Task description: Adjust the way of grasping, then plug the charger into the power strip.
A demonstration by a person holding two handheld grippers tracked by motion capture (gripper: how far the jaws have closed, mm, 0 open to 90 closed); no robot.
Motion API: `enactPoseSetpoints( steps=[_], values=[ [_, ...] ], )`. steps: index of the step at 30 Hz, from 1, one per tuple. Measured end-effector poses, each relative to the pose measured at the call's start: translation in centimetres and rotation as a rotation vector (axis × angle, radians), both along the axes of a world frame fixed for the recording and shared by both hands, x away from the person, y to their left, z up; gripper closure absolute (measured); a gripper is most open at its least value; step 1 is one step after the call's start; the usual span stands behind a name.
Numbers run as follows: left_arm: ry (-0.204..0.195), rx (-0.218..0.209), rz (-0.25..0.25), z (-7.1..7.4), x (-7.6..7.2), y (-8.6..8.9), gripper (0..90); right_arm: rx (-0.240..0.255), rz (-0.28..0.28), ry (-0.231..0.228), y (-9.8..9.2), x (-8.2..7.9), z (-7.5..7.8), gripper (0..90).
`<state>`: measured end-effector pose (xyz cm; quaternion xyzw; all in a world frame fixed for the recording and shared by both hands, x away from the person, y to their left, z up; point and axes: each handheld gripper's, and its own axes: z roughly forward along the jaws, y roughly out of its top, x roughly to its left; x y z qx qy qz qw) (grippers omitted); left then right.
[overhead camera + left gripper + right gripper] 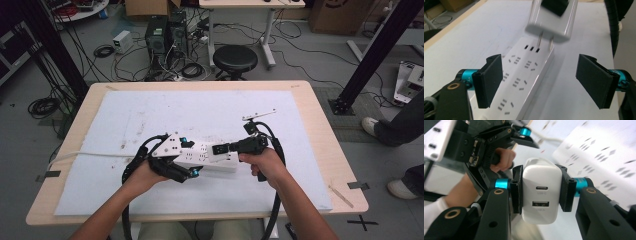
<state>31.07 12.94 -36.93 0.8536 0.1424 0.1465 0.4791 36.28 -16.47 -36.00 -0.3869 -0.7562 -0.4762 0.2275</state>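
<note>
While the left gripper (192, 172) sits at the left end of the white power strip (207, 156) in the high view, its jaws stand apart on either side of the strip, pads clear of its sides in the left gripper view. Strip lies flat on the white mat (150, 120), near the table's (320, 130) middle, its cord (85, 155) trailing off left. Farther right, the right gripper (220, 148) points level toward the left over the strip, jaws clamped on a white charger (541, 191), one pad on each side face. Charger (551, 20) hangs just above the strip's (524, 75) far end, its prongs (545, 41) just above the sockets; contact not clear.
</note>
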Motion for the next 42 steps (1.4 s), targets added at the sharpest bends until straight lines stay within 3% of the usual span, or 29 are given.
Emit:
enactPoseSetpoints(
  steps=[1,2,3,9,14,17,26,32,42],
  values=[
    [0.0,0.0,0.0,0.0,0.0,0.0,21.7,0.0,0.0,0.0,0.0,0.0,0.0,63.0],
    [0.016,-0.022,0.033,-0.2,0.1,0.7,21.7,-0.007,-0.012,-0.018,-0.3,-0.1,0.1,63.0],
    [0.022,-0.031,0.052,-0.3,0.2,1.0,21.7,-0.028,-0.041,-0.072,-1.0,-0.3,0.1,63.2],
    [0.039,-0.074,0.147,-0.3,0.6,2.9,21.7,-0.071,-0.127,-0.191,-2.9,-0.6,0.4,63.3],
    [0.041,-0.081,0.192,-0.2,0.7,4.1,21.8,-0.123,-0.171,-0.244,-3.9,-0.9,0.5,63.3],
    [0.047,-0.101,0.242,-0.4,0.5,5.4,21.8,-0.175,-0.195,-0.3,-4.8,-1.1,0.4,63.3],
    [0.051,-0.135,0.345,-0.7,0.0,8.3,21.8,-0.29,-0.207,-0.368,-5.9,-1.6,1.0,63.4],
    [0.051,-0.156,0.379,-0.9,-0.5,9.3,21.8,-0.309,-0.192,-0.389,-6.3,-1.9,1.4,63.3],
    [0.045,-0.158,0.373,-0.6,-1.5,9.7,21.8,-0.32,-0.192,-0.408,-6.8,-2.5,2.1,63.3]
  ],
)
